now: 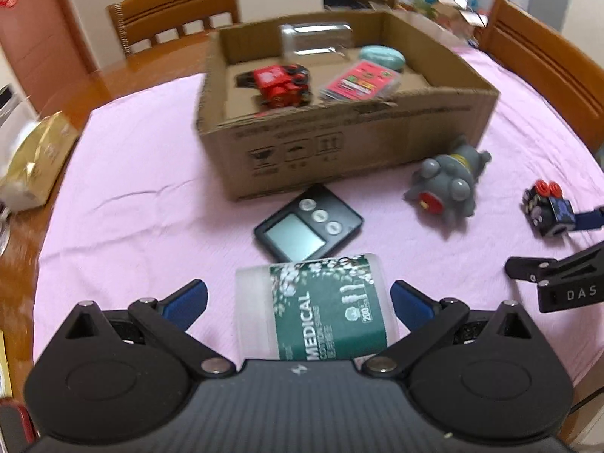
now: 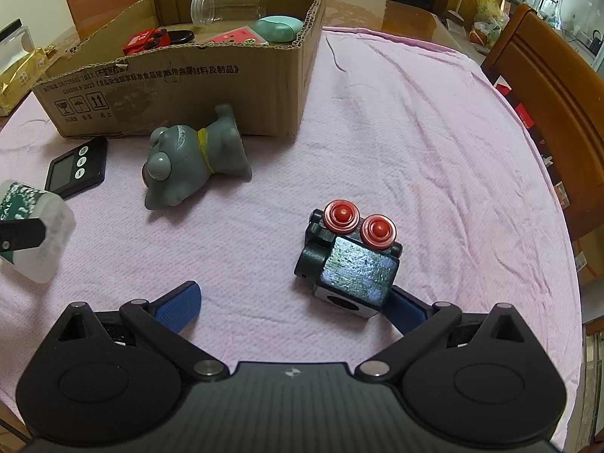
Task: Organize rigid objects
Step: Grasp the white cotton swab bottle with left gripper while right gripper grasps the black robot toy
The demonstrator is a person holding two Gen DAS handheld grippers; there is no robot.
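Note:
My left gripper is open, its blue fingers on either side of a frosted cotton-swab jar with a green "MEDICAL" label, not pressing it. The jar also shows in the right wrist view. My right gripper is open; a black block toy with two red knobs lies on the cloth against its right finger. The cardboard box holds a red toy, a pink card pack, a teal case and a clear jar.
A black digital timer and a grey dog figure lie on the pink tablecloth in front of the box. A gold bag sits at the left edge. Wooden chairs stand around the table.

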